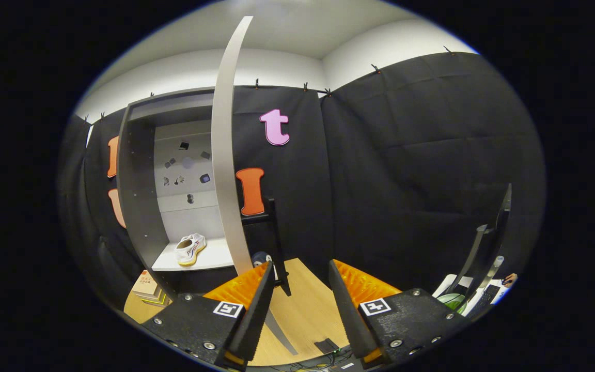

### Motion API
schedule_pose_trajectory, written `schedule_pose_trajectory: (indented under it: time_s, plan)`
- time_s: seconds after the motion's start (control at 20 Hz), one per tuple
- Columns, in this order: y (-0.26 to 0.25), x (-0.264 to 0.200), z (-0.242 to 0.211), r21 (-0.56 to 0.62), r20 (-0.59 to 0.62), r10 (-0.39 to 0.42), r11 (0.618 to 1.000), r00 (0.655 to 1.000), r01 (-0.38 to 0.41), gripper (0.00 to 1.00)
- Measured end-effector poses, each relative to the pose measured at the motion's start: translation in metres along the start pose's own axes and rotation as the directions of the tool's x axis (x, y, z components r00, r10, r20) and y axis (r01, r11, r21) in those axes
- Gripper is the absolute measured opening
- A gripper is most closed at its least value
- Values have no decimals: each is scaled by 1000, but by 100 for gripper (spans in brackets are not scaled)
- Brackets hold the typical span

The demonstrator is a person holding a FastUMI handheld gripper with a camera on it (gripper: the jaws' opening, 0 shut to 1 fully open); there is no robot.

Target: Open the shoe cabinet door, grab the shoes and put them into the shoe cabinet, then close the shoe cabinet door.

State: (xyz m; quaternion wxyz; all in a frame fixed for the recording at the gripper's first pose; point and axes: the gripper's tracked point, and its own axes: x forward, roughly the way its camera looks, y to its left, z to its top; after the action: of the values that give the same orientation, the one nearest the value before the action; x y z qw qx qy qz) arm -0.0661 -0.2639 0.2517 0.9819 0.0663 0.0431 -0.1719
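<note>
The dark shoe cabinet (137,206) stands ahead to the left with its door (223,170) swung open, seen edge-on as a pale curved strip. A white shoe (190,248) with a yellowish sole lies on the white shelf (209,258) inside. My gripper (301,271) is open, its fingers apart with nothing between them. The left fingertip (265,276) lies just right of the door's lower edge; whether it touches the door I cannot tell.
A wooden floor (302,305) shows between the fingers. Some boxes or books (147,289) sit on the floor left of the cabinet's foot. A dark stand (277,243) rises behind the door. At the far right are a monitor (488,243), a desk with items and a person's hand (509,280).
</note>
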Motion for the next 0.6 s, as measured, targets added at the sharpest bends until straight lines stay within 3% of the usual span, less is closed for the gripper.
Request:
schedule_pose_trajectory:
  time_s: [0.3, 0.6]
  plan:
    - [6, 3, 6, -46, 41, 17, 999, 999, -15, 68]
    - [42, -14, 3, -43, 30, 112, 993, 993, -110, 67]
